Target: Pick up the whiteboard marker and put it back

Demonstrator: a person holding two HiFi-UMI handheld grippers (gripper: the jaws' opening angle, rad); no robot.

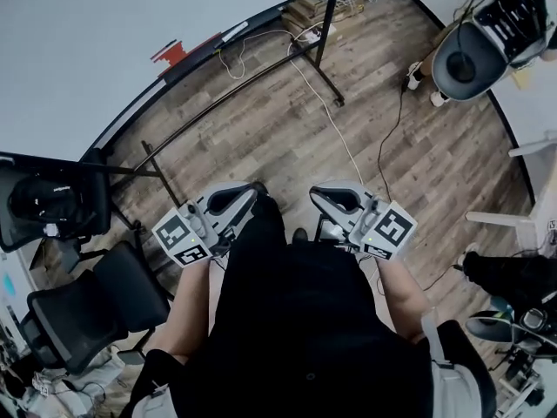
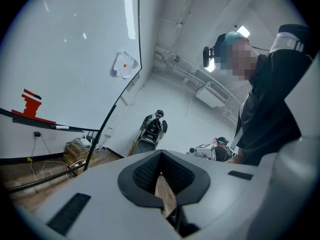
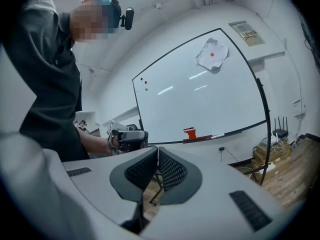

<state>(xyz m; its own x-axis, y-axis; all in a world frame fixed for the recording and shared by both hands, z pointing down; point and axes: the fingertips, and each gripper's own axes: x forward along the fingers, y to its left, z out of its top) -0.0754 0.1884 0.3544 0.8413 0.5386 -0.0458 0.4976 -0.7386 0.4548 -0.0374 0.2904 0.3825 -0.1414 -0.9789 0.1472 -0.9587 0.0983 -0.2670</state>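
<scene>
No print is legible; the wall notice (image 3: 245, 32) is too small to read.

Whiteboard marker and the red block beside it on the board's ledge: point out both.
whiteboard marker (image 3: 217, 135): right gripper view, middle of its barrel.
red block (image 3: 190, 133): right gripper view, its centre.

Bare wooden floor (image 1: 261, 146) is stretching from the person's feet to the far whiteboard (image 1: 78, 33), leaving a wide lane toward the ledge where the whiteboard marker (image 3: 218, 135) is lying. The stand's black floor bars (image 1: 213, 107) and a white cable (image 1: 335, 120) are crossing that lane low down. Black office chairs (image 1: 87, 312) are crowding the near left, and a grey chair (image 1: 466, 59) is standing far right.
</scene>
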